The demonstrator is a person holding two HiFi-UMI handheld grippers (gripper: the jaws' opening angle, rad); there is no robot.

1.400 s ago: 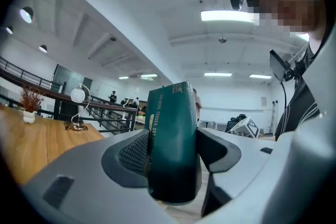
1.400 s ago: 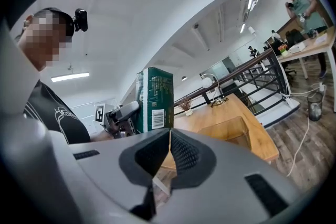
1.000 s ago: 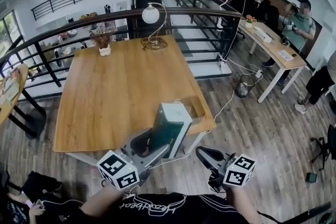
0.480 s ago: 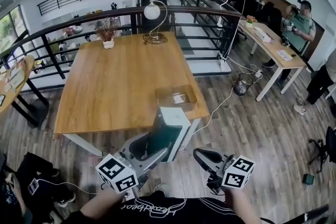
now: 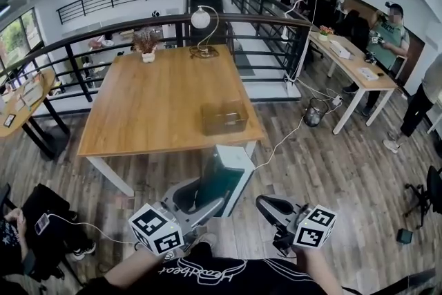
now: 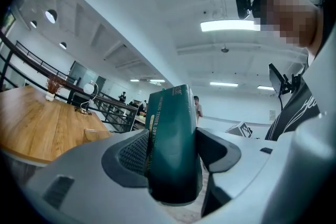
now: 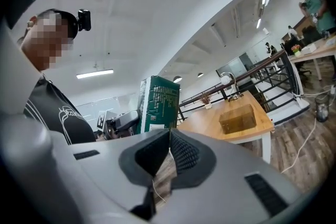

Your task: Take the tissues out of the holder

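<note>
A dark green tissue pack (image 5: pixel 225 176) with a white top is clamped upright in my left gripper (image 5: pixel 207 195), held over the wooden floor in front of the table. In the left gripper view both pads press on the pack (image 6: pixel 170 118), one on each side. The holder (image 5: pixel 224 117), a see-through brownish box, stands near the front right corner of the wooden table (image 5: pixel 152 107). My right gripper (image 5: pixel 268 204) hangs to the right of the pack, shut with nothing in it; its pads meet in the right gripper view (image 7: pixel 169 150), where the pack (image 7: pixel 160 102) and holder (image 7: pixel 237 119) also show.
A globe lamp (image 5: pixel 201 18) and a small potted plant (image 5: pixel 146 45) stand at the table's far edge by a black railing (image 5: pixel 103 38). A cable (image 5: pixel 290 138) trails over the floor. People stand at a desk (image 5: pixel 352 59) on the right; another sits at bottom left (image 5: pixel 27 231).
The tissue pack, held in my left gripper, has drawn back from the holder at the table's corner and is now off the table, over the floor. The right gripper has stayed shut.
</note>
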